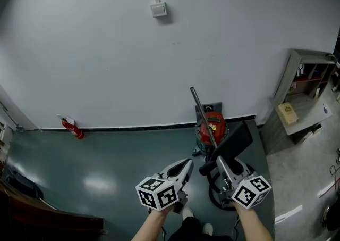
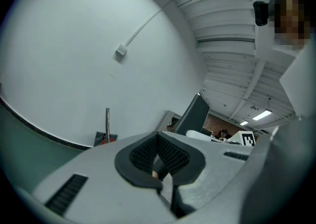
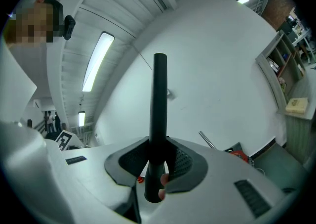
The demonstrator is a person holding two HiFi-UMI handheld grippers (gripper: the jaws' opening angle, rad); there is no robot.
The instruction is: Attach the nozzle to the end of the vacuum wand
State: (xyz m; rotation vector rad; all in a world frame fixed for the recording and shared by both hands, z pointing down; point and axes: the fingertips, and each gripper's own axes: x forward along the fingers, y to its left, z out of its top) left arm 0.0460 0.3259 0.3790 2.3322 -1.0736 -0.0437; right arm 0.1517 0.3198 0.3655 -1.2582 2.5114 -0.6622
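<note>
the right gripper has its fingers clamped on the black tube of the nozzle, which stands upright between them in the right gripper view and widens into a flat dark head on the far side. the left gripper sits just left of it, fingers pressed together with nothing between them. the metal vacuum wand leans up against the white wall from the red vacuum cleaner on the green floor; its upper end is bare, and the nozzle is low and to its right. a red fire extinguisher stands far left by the wall, and a shelf unit on the right.
</note>
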